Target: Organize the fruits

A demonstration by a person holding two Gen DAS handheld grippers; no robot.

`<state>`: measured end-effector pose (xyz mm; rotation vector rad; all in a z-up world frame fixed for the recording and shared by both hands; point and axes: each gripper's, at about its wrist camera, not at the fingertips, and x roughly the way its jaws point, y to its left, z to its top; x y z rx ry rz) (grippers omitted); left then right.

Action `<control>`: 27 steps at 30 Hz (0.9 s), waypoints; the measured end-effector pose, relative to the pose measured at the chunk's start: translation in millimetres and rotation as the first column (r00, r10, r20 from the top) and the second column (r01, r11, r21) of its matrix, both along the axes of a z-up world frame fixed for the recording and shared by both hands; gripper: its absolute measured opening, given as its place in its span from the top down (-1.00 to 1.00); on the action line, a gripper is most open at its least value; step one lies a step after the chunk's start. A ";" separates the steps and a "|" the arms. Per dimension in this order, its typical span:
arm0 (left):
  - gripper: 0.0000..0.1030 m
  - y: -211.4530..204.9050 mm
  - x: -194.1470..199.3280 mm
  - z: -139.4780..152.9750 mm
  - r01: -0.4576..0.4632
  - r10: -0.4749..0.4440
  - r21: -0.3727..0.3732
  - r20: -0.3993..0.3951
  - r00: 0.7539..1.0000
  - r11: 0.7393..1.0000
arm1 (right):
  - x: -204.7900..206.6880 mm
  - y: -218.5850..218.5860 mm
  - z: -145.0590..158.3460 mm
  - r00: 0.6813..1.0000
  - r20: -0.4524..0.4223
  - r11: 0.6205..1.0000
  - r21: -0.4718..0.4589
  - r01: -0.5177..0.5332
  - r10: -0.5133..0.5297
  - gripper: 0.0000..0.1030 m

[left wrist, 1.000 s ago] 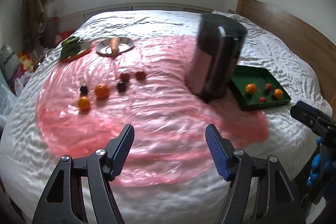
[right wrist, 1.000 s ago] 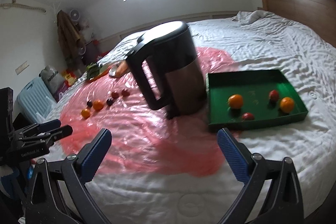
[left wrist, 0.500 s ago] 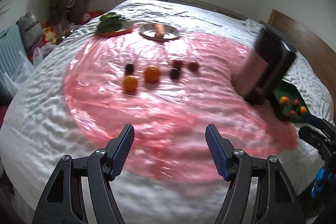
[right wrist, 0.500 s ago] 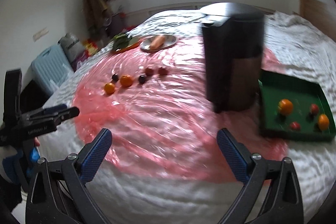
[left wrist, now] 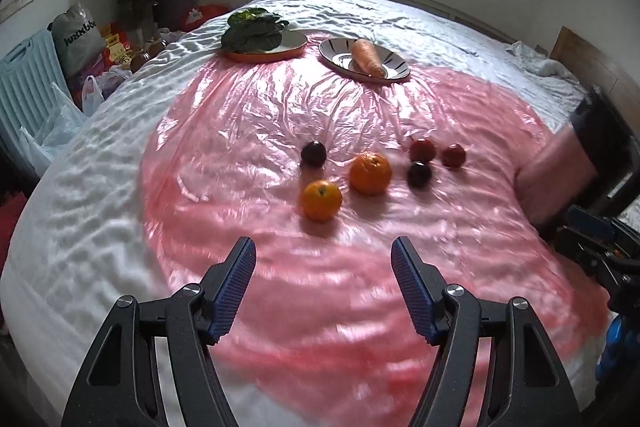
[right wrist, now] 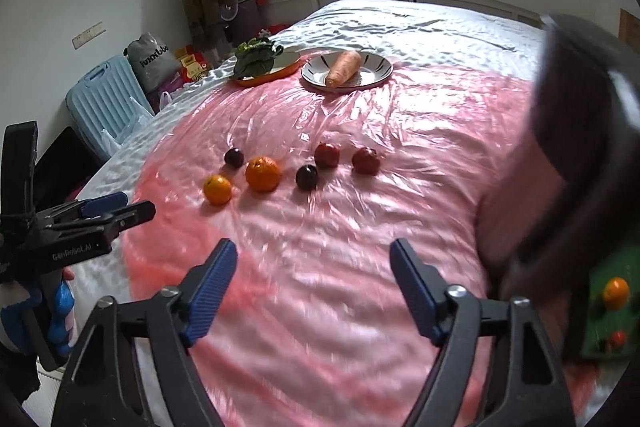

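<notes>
At the far left edge of your right view, your left gripper (right wrist: 116, 211) shows only side-on, so its gap cannot be read there; your own left view shows its two ribbed blue fingers (left wrist: 234, 287) standing about half apart with nothing between them, above bare sheet near the bed's near edge. The pink plastic sheet (left wrist: 248, 131) is glossy and wrinkled, laid over the rumpled white bed (left wrist: 80, 187). On it, toward the middle, lie six loose fruits: two oranges, a smaller one (left wrist: 321, 200) nearest you and a larger dimpled one (left wrist: 370, 173) just beside it; two dark round plums (left wrist: 313, 153) (left wrist: 419, 174); and two small red fruits (left wrist: 423, 149) (left wrist: 453, 155) whose kind is hard to tell. Toward the bed's far edge stand two plates: an orange-rimmed one (left wrist: 294, 47) bearing crinkled leafy greens (left wrist: 252, 31), and a white striped one (left wrist: 338, 55) holding one carrot (left wrist: 367, 57). Your right gripper (right wrist: 314, 283) has its fingers spread wide and empty. At the right, a tall dark kettle (right wrist: 580, 147) is blurred and cut off by the frame, and it hides most of the green tray (right wrist: 604, 323) at the bed's right edge; only a corner shows, with one orange (right wrist: 615, 293) and one red fruit (right wrist: 618, 338) visible in it.
</notes>
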<state>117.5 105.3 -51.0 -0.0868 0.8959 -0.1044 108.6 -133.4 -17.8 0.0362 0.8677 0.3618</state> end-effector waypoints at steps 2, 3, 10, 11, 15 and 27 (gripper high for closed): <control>-0.25 -3.3 15.0 -8.1 0.005 -0.005 0.010 -0.013 1.000 1.000 | 18.4 7.5 -8.4 1.000 -0.013 1.000 -0.005 -0.006 0.006 -1.00; -0.25 -4.0 18.9 -10.4 0.006 -0.006 0.013 -0.016 1.000 1.000 | 27.7 11.9 -12.8 1.000 -0.019 1.000 -0.006 -0.013 0.013 -1.00; -0.25 -8.8 58.4 -36.9 0.018 -0.014 0.057 -0.066 0.998 0.998 | 80.9 38.0 -39.4 0.997 -0.051 0.998 -0.032 -0.062 0.060 -1.00; -0.24 -8.8 62.8 -40.1 0.018 -0.013 0.060 -0.074 0.997 0.998 | 89.8 41.1 -44.4 0.996 -0.057 0.997 -0.035 -0.066 0.064 -1.00; -0.23 -9.6 75.8 -52.8 0.024 -0.017 0.071 -0.095 0.995 0.997 | 112.1 50.3 -60.2 0.993 -0.079 0.995 -0.051 -0.086 0.082 -0.95; -0.08 -12.6 87.8 -70.9 0.039 -0.030 0.074 -0.125 0.992 0.996 | 138.0 62.9 -87.4 0.987 -0.113 0.989 -0.074 -0.126 0.117 -0.65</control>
